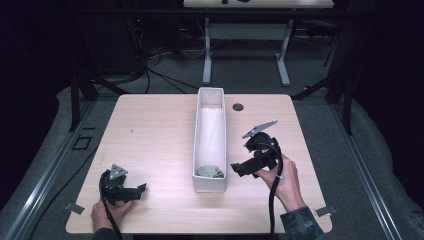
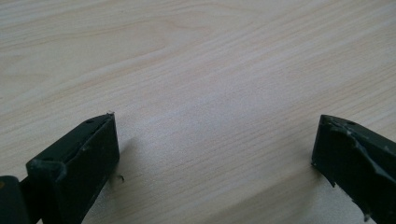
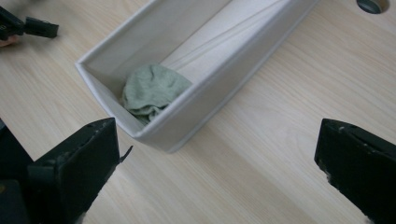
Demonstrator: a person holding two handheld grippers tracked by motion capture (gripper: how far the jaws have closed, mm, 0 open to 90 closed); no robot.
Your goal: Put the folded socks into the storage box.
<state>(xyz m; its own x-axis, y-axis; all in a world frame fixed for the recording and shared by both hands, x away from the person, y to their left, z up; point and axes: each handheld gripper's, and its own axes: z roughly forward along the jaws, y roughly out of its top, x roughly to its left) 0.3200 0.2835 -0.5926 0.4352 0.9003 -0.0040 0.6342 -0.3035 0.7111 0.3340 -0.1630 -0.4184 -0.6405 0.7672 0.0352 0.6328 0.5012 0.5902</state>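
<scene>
Black right gripper (image 1: 240, 169) agape beside box (image 1: 210, 186)

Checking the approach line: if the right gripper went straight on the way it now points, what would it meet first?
Probably the near end of the white box holding the green cloth; the right gripper is open, with bare table between its fingers.

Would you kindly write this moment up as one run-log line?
green cloth: bunched at near end inside white bin | right gripper: open, empty, beside bin | left gripper: open, empty, over bare table
</scene>
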